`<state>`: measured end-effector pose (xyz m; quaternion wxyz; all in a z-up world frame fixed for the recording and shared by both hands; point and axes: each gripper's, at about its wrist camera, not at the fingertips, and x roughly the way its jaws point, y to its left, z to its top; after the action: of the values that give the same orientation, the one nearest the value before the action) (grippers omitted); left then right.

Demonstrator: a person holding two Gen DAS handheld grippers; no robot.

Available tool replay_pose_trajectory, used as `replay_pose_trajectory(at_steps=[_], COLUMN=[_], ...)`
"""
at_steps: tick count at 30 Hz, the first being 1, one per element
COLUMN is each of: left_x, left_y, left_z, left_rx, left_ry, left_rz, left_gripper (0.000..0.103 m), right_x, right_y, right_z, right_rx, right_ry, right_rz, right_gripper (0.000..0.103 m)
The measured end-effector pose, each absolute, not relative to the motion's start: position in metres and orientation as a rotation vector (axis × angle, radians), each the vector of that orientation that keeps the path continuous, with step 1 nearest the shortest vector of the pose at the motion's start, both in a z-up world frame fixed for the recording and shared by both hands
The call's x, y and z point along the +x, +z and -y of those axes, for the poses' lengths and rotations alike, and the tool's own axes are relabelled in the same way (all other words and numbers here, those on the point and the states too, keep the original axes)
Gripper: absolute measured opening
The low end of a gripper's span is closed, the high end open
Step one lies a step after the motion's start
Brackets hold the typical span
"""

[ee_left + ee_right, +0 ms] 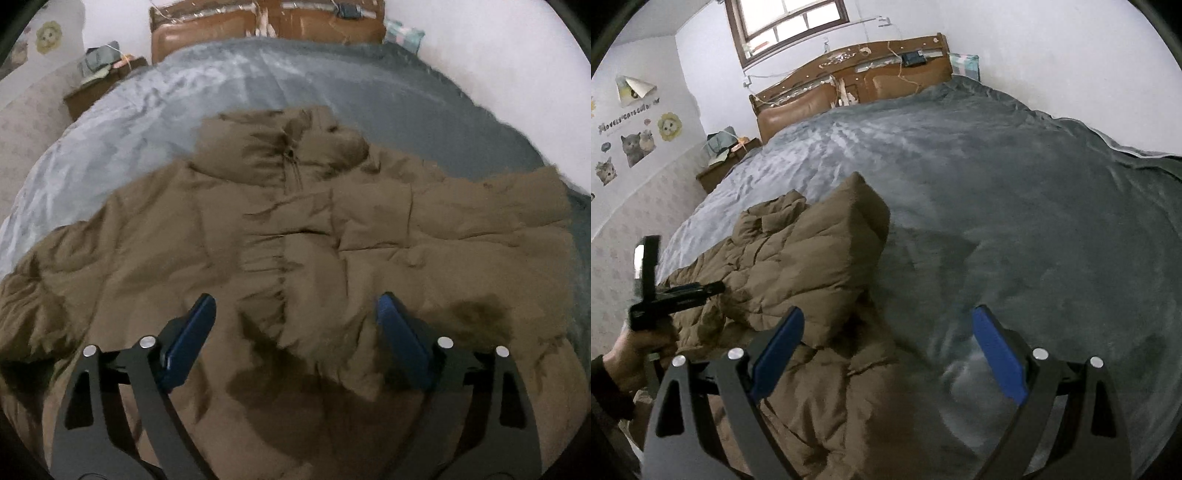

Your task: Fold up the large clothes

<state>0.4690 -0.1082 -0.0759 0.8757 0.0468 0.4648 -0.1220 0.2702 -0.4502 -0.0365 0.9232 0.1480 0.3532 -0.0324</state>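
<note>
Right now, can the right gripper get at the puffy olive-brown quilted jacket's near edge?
Probably yes. The right gripper is open over the puffy olive-brown quilted jacket where it meets the grey bed cover. Nothing lies between; the left gripper is off to the side.

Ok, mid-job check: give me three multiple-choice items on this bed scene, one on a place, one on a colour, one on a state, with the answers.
1. Where does the puffer jacket lie?
A. On the grey blanket of the bed
B. On the nightstand
C. On the floor

2. What colour is the jacket?
A. Red
B. Olive brown
C. White

3. How does the left hand-held gripper stand?
A. Shut on a sleeve
B. Open over the jacket, nothing between its pads
C. Shut on the blanket

Answers:
1 A: both views show the jacket spread out on the blanket, well short of the wooden headboard.
2 B: its quilted fabric is olive brown in both views.
3 B: the blue pads stand wide apart above the fabric, pinching nothing.

The right hand-held gripper is open too.
</note>
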Motion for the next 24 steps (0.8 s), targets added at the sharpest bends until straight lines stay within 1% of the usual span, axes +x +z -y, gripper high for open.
replay_pose_trajectory(at_steps=[1, 3, 5, 6, 10, 13, 16, 17, 18, 19, 20, 21, 22, 24], left_x=[0.475, 0.480, 0.480, 0.477, 0.468, 0.464, 0.464, 0.463, 0.465, 0.465, 0.465, 0.464, 0.461, 0.465], left_y=[-0.083, -0.085, -0.077, -0.068, -0.032, -0.021, -0.029, -0.034, -0.039, -0.043, -0.048, -0.047, -0.046, -0.044], left_z=[0.112, 0.108, 0.103, 0.099, 0.054, 0.014, -0.020, -0.030, -0.037, -0.044, -0.052, -0.056, -0.061, -0.061], left_rx=[0.112, 0.085, 0.072, 0.085, 0.135, 0.149, 0.110, 0.116, 0.106, 0.093, 0.071, 0.053, 0.020, 0.021], left_ry=[-0.263, -0.280, -0.290, -0.281, -0.145, -0.061, -0.040, -0.018, -0.001, 0.017, 0.067, 0.095, 0.103, 0.100], left_rz=[-1.005, -1.023, -1.007, -0.975, -0.833, -0.794, -0.829, -0.836, -0.848, -0.859, -0.869, -0.861, -0.845, -0.836], left_gripper=[0.068, 0.033, 0.007, 0.006, 0.005, 0.005, 0.007, 0.012, 0.023, 0.032, 0.059, 0.078, 0.081, 0.084], right_x=[0.270, 0.271, 0.272, 0.274, 0.290, 0.311, 0.336, 0.346, 0.354, 0.365, 0.371, 0.380, 0.389, 0.401], right_y=[-0.037, -0.038, -0.038, -0.038, -0.039, -0.035, -0.032, -0.030, -0.029, -0.028, -0.029, -0.031, -0.032, -0.036], right_z=[0.452, 0.451, 0.449, 0.447, 0.433, 0.413, 0.387, 0.373, 0.362, 0.347, 0.336, 0.322, 0.308, 0.288], right_rx=[0.310, 0.321, 0.309, 0.301, 0.295, 0.283, 0.329, 0.347, 0.345, 0.329, 0.315, 0.299, 0.286, 0.248], right_ry=[-0.071, -0.071, -0.075, -0.077, -0.067, -0.047, -0.021, -0.005, 0.007, 0.016, 0.018, 0.029, 0.046, 0.069], right_rz=[-0.725, -0.728, -0.736, -0.741, -0.754, -0.757, -0.761, -0.758, -0.759, -0.764, -0.770, -0.782, -0.795, -0.816], right_gripper=[0.093, 0.093, 0.093, 0.093, 0.093, 0.093, 0.093, 0.093, 0.093, 0.093, 0.093, 0.093, 0.093, 0.093])
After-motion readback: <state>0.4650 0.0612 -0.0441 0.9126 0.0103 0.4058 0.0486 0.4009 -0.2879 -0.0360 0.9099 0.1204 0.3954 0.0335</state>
